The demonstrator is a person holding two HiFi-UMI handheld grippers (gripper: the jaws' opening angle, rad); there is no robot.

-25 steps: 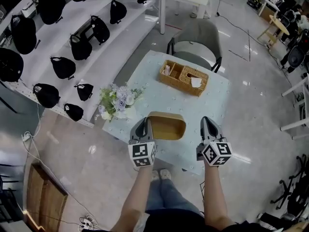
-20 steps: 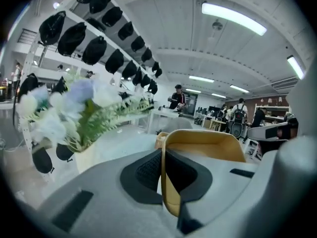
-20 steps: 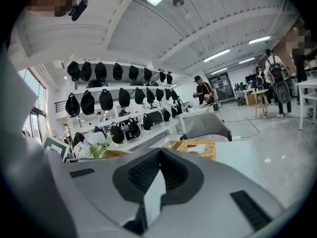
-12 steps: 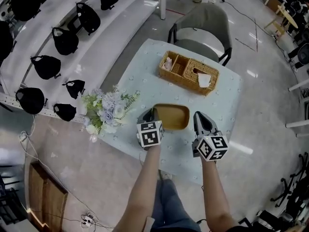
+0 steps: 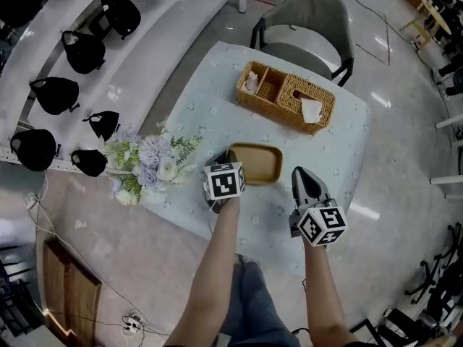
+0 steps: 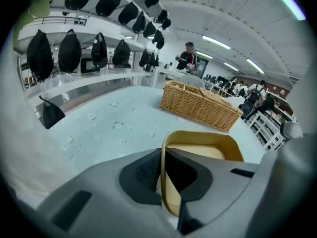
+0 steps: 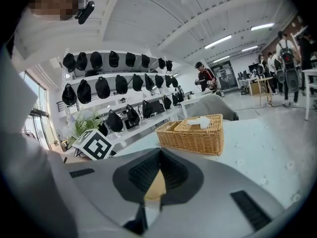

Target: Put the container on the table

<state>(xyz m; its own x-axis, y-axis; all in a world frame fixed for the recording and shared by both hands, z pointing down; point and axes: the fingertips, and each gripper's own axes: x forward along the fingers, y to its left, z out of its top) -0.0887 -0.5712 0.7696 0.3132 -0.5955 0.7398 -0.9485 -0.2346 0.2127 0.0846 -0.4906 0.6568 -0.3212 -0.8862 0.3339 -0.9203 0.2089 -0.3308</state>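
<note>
The container (image 5: 257,163) now sits lower, at the table's (image 5: 217,100) middle (earlier above its near edge), its rim pinched by the left tool (image 5: 223,161). The right tool (image 5: 304,176) is pressed together nearby.

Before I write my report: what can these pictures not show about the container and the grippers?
Container underside: the head view looks from above, and the left gripper hides it in its own view, so contact with the table is unclear.
Tan patch at the right gripper, its own view: too little shows to name it.
</note>
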